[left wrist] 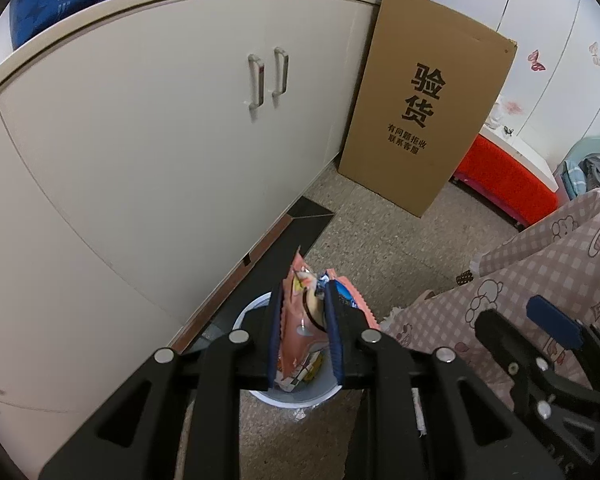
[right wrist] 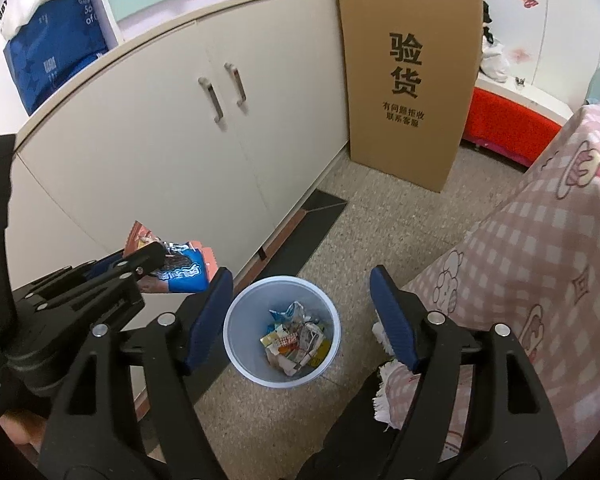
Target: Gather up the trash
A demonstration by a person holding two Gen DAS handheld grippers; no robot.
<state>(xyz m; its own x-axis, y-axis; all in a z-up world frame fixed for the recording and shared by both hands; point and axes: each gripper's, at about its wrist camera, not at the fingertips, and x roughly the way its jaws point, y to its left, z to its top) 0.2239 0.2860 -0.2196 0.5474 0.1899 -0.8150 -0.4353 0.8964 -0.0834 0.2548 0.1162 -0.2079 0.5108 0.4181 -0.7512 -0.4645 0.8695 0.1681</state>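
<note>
Here the left gripper point(left wrist: 304, 320) is clamped on a pink snack wrapper point(left wrist: 300, 320), with a blue-printed wrapper pinched alongside it, and holds both above the white trash bin point(right wrist: 236, 332) that stands on the speckled floor point(right wrist: 380, 232) beside the white cabinet point(left wrist: 140, 140). The left wrist view places the wrappers directly over the bin's mouth; the right wrist view shows the same bundle up and to the left of the rim, not yet inside. The right gripper point(right wrist: 302, 316) hangs over the bin with its blue pads point(right wrist: 396, 320) spread wide and nothing between them. Crumpled packets and paper scraps point(right wrist: 296, 336) already lie at the bottom of the bin, so part of the collection appears done. The remaining step, by this evidence, is release of the held wrappers into the bin. A pink checked cloth point(right wrist: 540, 260) drapes to the right; whether more trash lies on it or elsewhere cannot be told. A tall cardboard box point(right wrist: 412, 80) leans against the cabinet end.
</note>
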